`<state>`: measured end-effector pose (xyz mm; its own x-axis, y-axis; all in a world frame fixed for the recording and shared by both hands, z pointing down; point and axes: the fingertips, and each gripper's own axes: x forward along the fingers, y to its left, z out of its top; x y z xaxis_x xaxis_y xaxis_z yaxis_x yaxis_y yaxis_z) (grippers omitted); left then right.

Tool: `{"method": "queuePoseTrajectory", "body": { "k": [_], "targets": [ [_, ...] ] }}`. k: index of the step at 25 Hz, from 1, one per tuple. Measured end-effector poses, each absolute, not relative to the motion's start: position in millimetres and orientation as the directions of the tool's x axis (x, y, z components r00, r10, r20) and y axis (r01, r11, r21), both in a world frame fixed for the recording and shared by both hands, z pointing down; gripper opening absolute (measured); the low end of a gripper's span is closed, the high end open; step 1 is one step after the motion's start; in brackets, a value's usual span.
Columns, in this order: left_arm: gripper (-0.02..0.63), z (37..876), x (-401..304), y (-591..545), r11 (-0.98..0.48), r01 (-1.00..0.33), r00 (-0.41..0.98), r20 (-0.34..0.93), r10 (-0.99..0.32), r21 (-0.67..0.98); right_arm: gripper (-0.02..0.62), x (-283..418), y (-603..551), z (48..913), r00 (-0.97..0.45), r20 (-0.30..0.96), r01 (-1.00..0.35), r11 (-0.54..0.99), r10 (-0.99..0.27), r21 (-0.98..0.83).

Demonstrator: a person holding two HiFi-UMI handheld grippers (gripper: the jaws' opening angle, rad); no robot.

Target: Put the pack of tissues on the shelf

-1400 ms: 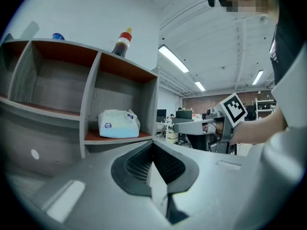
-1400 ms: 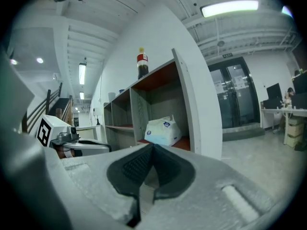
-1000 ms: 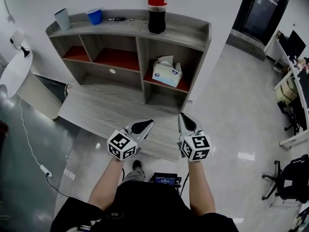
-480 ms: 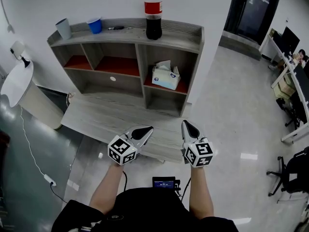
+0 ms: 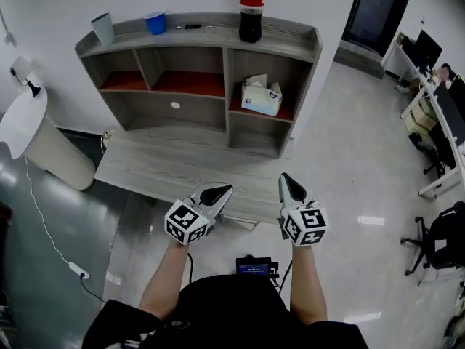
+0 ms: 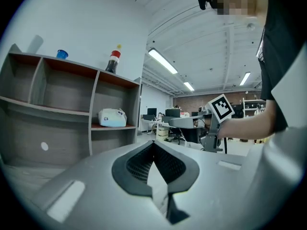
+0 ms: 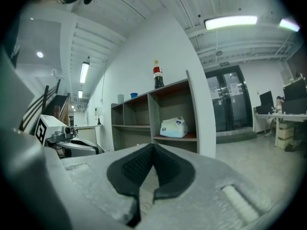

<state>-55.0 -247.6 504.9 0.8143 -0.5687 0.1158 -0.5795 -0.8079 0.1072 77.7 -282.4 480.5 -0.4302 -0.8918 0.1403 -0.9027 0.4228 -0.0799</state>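
Observation:
The white-and-blue pack of tissues (image 5: 261, 97) lies in the right-hand compartment of the grey wooden shelf (image 5: 218, 38), on its red board. It also shows small in the left gripper view (image 6: 112, 117) and the right gripper view (image 7: 174, 127). My left gripper (image 5: 220, 190) is shut and holds nothing; it hovers over the front edge of the grey desk (image 5: 174, 169). My right gripper (image 5: 288, 181) is shut too, empty, to the right of the left one. Both are well short of the shelf.
On top of the shelf stand a cola bottle (image 5: 251, 14), a blue cup (image 5: 155, 22), a grey cup (image 5: 103, 28) and a pen (image 5: 192, 26). A white round table (image 5: 29, 126) is at left. A black device (image 5: 253, 267) sits at the person's waist. Office chairs (image 5: 443, 246) stand far right.
The view has pulled back from the shelf and shifted, so the shelf sits higher and further right in the head view. Both grippers stay shut and empty, a little lower in the picture.

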Motion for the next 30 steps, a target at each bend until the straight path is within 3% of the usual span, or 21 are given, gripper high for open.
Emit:
{"method": "queuePoseTrajectory", "body": {
  "k": [30],
  "targets": [
    [0.002,529.2,-101.0,-125.0,-0.865,-0.475,0.88,0.061,-0.472,0.16,0.002,33.0,-145.3,507.6,-0.346,0.192,-0.938,0.34,-0.918,-0.062]
  ]
}}
